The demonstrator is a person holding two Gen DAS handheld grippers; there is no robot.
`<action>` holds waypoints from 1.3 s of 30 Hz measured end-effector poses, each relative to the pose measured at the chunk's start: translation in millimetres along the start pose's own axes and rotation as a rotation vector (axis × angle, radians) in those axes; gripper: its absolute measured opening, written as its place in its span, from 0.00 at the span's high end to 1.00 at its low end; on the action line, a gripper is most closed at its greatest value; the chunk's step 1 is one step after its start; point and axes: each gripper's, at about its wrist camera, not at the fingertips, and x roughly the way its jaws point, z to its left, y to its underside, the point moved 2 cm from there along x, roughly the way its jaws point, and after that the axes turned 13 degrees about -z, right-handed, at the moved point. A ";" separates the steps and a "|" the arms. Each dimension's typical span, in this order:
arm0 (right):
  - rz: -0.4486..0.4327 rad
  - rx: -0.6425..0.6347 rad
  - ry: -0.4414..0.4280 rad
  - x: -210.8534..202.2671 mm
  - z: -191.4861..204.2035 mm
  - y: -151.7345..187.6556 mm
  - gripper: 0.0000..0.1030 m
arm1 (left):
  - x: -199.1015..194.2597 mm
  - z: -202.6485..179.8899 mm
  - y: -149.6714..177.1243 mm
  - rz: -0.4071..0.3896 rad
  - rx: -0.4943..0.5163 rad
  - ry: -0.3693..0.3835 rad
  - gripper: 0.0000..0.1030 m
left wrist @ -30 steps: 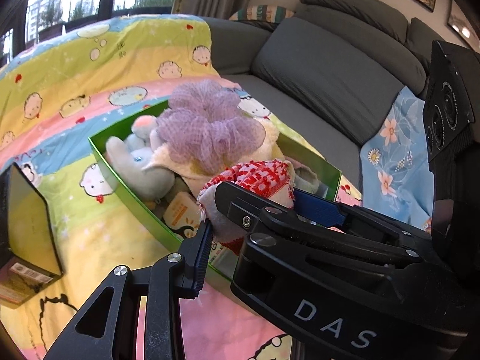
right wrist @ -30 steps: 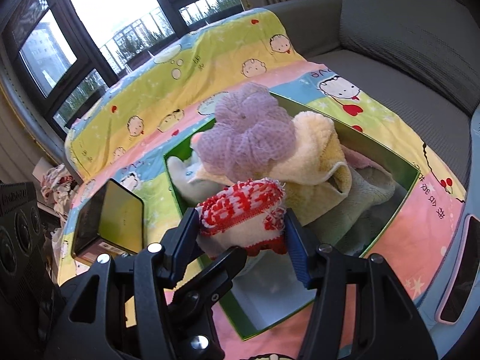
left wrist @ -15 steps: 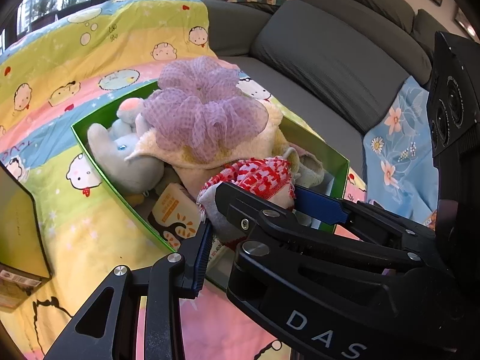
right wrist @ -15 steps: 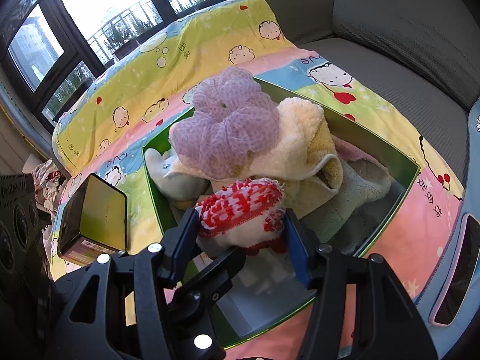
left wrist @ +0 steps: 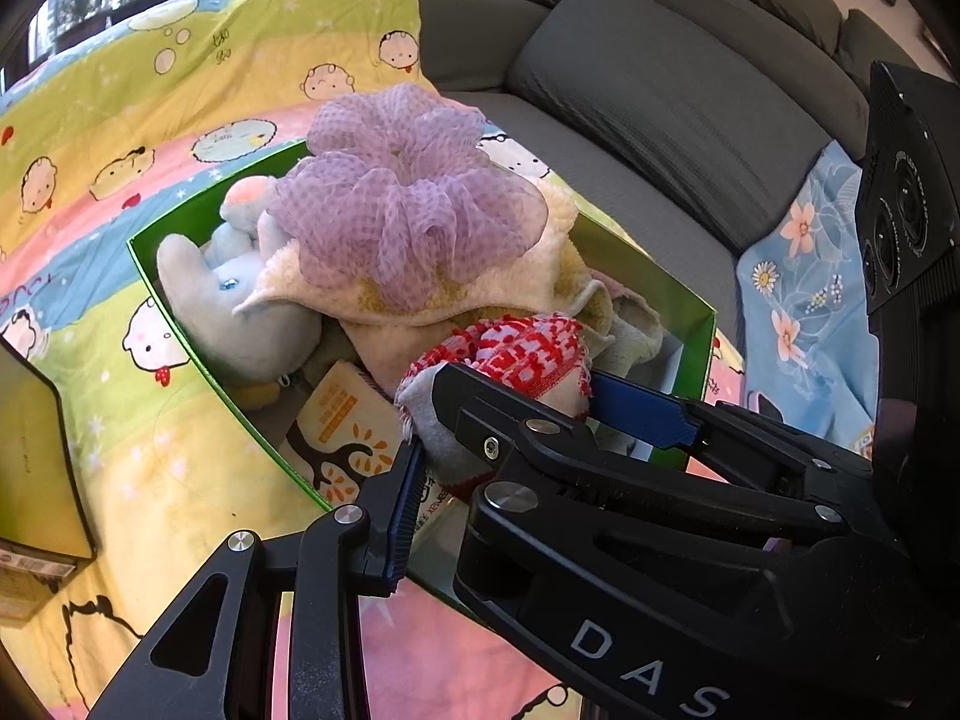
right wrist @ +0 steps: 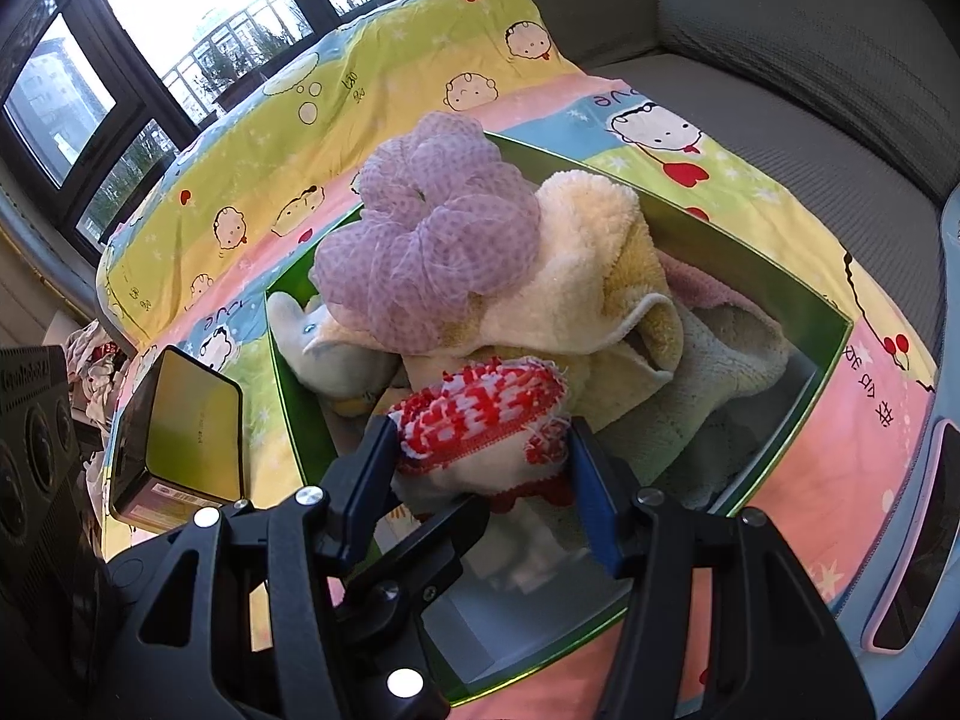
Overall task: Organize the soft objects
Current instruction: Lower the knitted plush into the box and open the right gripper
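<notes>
The red-and-white cloth (right wrist: 480, 420) sits pinched between the blue pads of my right gripper (right wrist: 483, 468), over the near end of the green box (right wrist: 834, 354). My left gripper (left wrist: 510, 420), nearly closed, grips the same cloth. Only the left view shows the "DAS" lettering and a printed carton (left wrist: 336, 432) in the box. Beyond, the purple mesh pouf (right wrist: 429, 240) tops a cream towel (right wrist: 594, 240).
</notes>
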 end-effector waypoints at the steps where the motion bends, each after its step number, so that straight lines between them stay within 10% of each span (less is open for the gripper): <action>1: 0.001 0.002 0.000 0.6 -0.6 0.1 0.44 | 0.4 -0.2 0.0 0.001 0.001 -0.002 0.69; 39: -0.042 0.011 -0.010 -6.8 0.1 -1.7 0.34 | -11.7 -3.9 -3.4 -0.004 0.011 -0.079 0.60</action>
